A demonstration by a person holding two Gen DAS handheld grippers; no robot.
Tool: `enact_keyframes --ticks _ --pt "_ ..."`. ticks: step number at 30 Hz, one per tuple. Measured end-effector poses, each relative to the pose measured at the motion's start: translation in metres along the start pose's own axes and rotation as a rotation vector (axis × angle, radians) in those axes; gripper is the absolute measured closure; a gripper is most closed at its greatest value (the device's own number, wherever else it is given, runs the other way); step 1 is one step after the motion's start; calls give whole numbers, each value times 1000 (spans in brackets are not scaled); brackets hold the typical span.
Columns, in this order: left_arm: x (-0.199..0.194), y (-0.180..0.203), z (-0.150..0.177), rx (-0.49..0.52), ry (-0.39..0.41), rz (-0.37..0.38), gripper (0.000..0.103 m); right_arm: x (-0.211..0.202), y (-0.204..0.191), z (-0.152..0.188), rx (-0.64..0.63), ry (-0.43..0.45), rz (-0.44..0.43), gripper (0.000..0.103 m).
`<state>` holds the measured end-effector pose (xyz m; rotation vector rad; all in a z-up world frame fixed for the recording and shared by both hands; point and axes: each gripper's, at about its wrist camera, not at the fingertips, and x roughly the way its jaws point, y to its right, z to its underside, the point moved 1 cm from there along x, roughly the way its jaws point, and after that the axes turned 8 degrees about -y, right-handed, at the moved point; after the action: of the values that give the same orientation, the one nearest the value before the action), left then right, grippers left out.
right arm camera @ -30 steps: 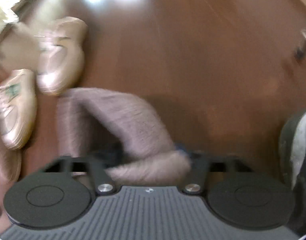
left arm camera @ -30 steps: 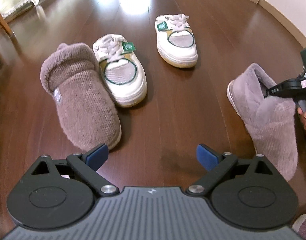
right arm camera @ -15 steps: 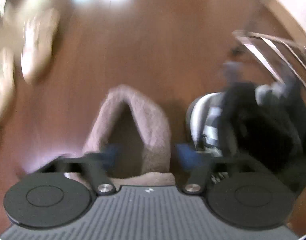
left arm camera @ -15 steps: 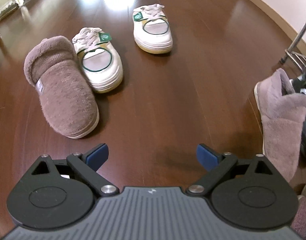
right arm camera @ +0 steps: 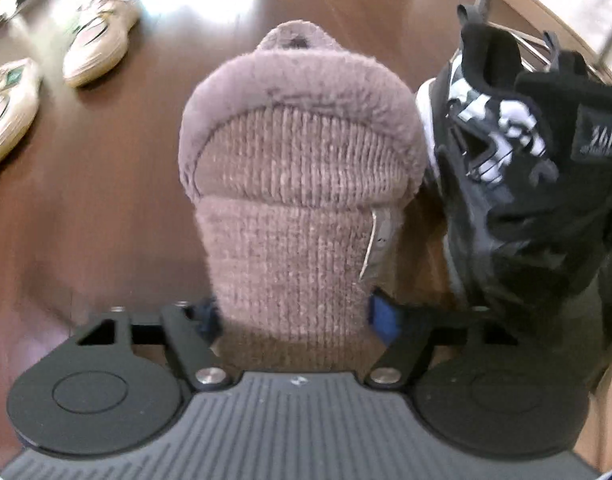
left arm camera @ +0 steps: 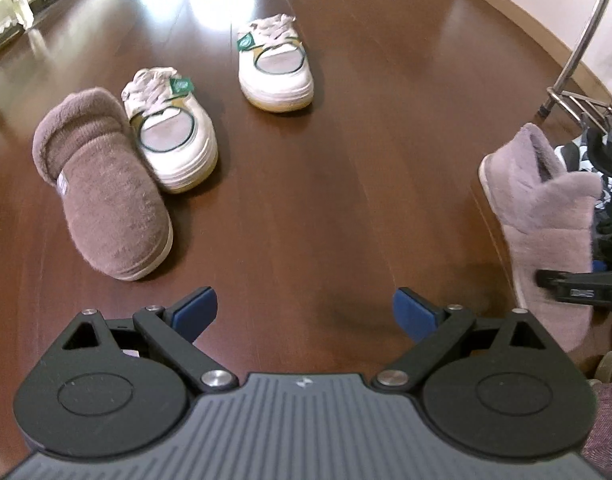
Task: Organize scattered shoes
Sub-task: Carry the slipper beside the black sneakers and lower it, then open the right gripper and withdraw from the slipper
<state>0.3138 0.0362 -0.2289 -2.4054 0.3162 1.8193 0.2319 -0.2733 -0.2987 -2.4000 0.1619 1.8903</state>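
A brown fuzzy slipper (right arm camera: 298,160) rests on the wood floor right beside a black-and-white sneaker (right arm camera: 526,152). Its toe lies between the fingers of my right gripper (right arm camera: 294,316), whose jaws are closing; a thin gap still shows at the right pad. In the left wrist view the same slipper (left arm camera: 542,208) is at the far right. The matching slipper (left arm camera: 106,188) lies left, against one white sneaker (left arm camera: 174,140). The other white sneaker (left arm camera: 276,68) sits farther back. My left gripper (left arm camera: 304,314) hovers open over bare floor, holding nothing.
A metal rack (left arm camera: 578,60) stands at the right by the wall, behind the black sneaker (left arm camera: 610,184). White fabric hangs at the far left edge (left arm camera: 6,12). Bare floor lies between the two shoe groups.
My right gripper carried the slipper rightward to the black sneaker and let it go onto the floor. The left gripper drifted right; the rack came into its view.
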Motion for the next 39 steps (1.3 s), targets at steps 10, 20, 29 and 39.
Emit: enact_keyframes --ticks 10,20,29,39 --pt "4 3 6 9 -15 -14 7 -12 38 28 -47 8 43 34" --pt "-1 -57 11 -121 -54 -17 7 -66 37 29 -51 148 103 1" --pt "-53 -239 -75 -462 114 -185 8 -116 1 -25 113 372 -112 1" --pt "74 -295 -197 -407 -214 -319 8 -72 -18 -42 230 251 -282 1"
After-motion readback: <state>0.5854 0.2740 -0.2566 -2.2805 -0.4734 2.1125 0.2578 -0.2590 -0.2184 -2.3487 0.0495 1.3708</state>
